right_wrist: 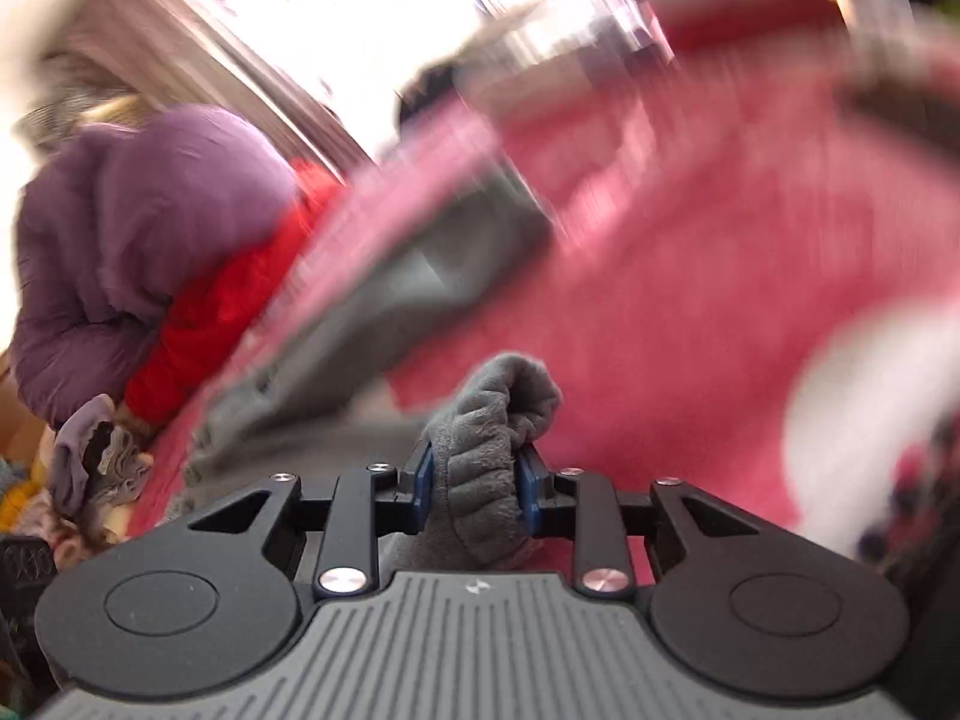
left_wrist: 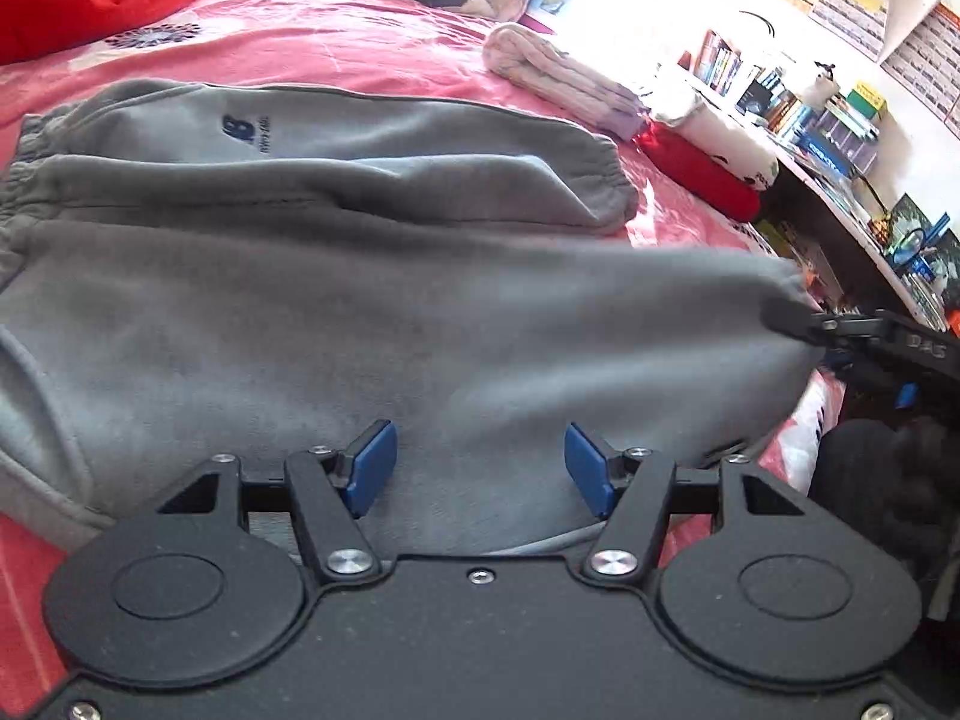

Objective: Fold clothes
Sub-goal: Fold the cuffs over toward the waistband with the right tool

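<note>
Grey sweatpants (left_wrist: 336, 276) lie spread across the pink bedspread (left_wrist: 336, 42), waistband off to the left of the left gripper's fingers, a dark blue logo on the far leg.

Left gripper (left_wrist: 483, 468): blue pads stand well apart, nothing pinched. Grey fleece of the near leg lies directly ahead of and under the gap; whether the pads touch the cloth I cannot tell. The pads do not press on it.

Right gripper (right_wrist: 475, 483): fingers clamped on the ribbed cuff (right_wrist: 489, 438) of the near trouser leg. The bunched cuff sits squarely between the two blue pads and bulges above them. In the left wrist view the same gripper (left_wrist: 804, 324) shows at the far right, its tip at the end of the near leg, which stretches from there back toward the left fingers.

Right wrist view is heavily blurred beyond the fingers. Up and left of them: a purple padded garment (right_wrist: 150, 228) with something red (right_wrist: 228, 294) beside it. The rest of the grey trousers runs away ahead and left of the pads over the pink cover.

Beyond the left fingers, far right of the far leg's cuff: a pale rolled bundle (left_wrist: 558, 78), a red folded item (left_wrist: 702, 174), and a shelf of books (left_wrist: 798, 108) past the bed's edge.
</note>
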A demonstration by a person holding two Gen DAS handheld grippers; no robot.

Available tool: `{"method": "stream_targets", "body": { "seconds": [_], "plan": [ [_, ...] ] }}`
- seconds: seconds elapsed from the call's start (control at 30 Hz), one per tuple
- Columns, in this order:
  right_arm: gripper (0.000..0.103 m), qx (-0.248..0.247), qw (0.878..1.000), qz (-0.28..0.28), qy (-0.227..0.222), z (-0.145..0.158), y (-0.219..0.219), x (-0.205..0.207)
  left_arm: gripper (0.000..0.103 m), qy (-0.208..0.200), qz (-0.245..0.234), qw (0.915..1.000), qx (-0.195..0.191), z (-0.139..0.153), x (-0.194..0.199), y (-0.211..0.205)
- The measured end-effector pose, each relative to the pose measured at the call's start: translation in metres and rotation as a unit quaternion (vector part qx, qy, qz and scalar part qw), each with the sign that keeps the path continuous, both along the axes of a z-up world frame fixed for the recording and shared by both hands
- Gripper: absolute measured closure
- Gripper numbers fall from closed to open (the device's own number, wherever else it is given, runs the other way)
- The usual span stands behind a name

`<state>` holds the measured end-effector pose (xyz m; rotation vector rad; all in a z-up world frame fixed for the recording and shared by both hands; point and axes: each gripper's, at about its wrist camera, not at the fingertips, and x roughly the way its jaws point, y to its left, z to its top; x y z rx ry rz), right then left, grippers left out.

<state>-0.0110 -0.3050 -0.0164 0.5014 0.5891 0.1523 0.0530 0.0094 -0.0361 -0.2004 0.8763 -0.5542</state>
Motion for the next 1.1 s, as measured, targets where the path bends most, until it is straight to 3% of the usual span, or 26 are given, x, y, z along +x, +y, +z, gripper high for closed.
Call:
{"method": "stream_targets", "body": {
  "seconds": [0.07,0.17,0.2,0.23,0.3,0.33,0.47,0.67,0.9,1.0,1.1],
  "plan": [
    [0.074,-0.033,0.999,-0.006,0.024,0.003,0.002,0.005,0.042,0.009,0.003,1.0000,0.001,-0.003,0.004,0.002],
    [0.068,-0.004,0.988,-0.024,0.151,-0.047,-0.016,0.023,0.042,0.014,0.005,0.9999,-0.006,-0.003,0.007,0.007],
    [0.067,0.021,0.987,-0.029,0.156,-0.055,-0.022,0.021,0.042,0.010,0.007,0.9999,-0.007,0.000,0.007,0.010],
    [0.063,0.030,0.988,-0.033,0.150,-0.052,-0.025,0.019,0.042,0.004,0.012,0.9999,-0.008,0.002,0.008,0.013],
    [0.043,0.006,0.992,-0.058,0.112,-0.035,-0.024,0.013,0.042,-0.007,0.029,0.9994,-0.016,0.007,0.010,0.023],
    [0.041,0.003,0.993,-0.063,0.096,-0.031,-0.025,0.010,0.042,-0.012,0.040,0.9989,-0.021,0.009,0.011,0.029],
    [0.042,0.012,0.994,-0.072,0.075,-0.029,-0.034,0.014,0.042,-0.031,0.092,0.9947,-0.036,0.015,0.014,0.053],
    [0.042,0.008,0.998,-0.048,0.047,-0.020,-0.040,0.043,0.043,-0.068,0.178,0.9808,-0.041,0.029,0.025,0.091],
    [0.042,-0.033,0.999,-0.026,0.010,-0.003,-0.050,0.093,0.055,-0.090,0.243,0.9641,-0.059,0.040,0.063,0.140],
    [0.042,-0.044,0.999,-0.021,-0.002,-0.005,-0.055,0.121,0.058,-0.094,0.244,0.9646,-0.034,0.039,0.084,0.149],
    [0.042,-0.047,0.999,-0.018,-0.006,-0.011,-0.057,0.148,0.059,-0.078,0.248,0.9646,-0.045,0.032,0.109,0.165]
  ]
}}
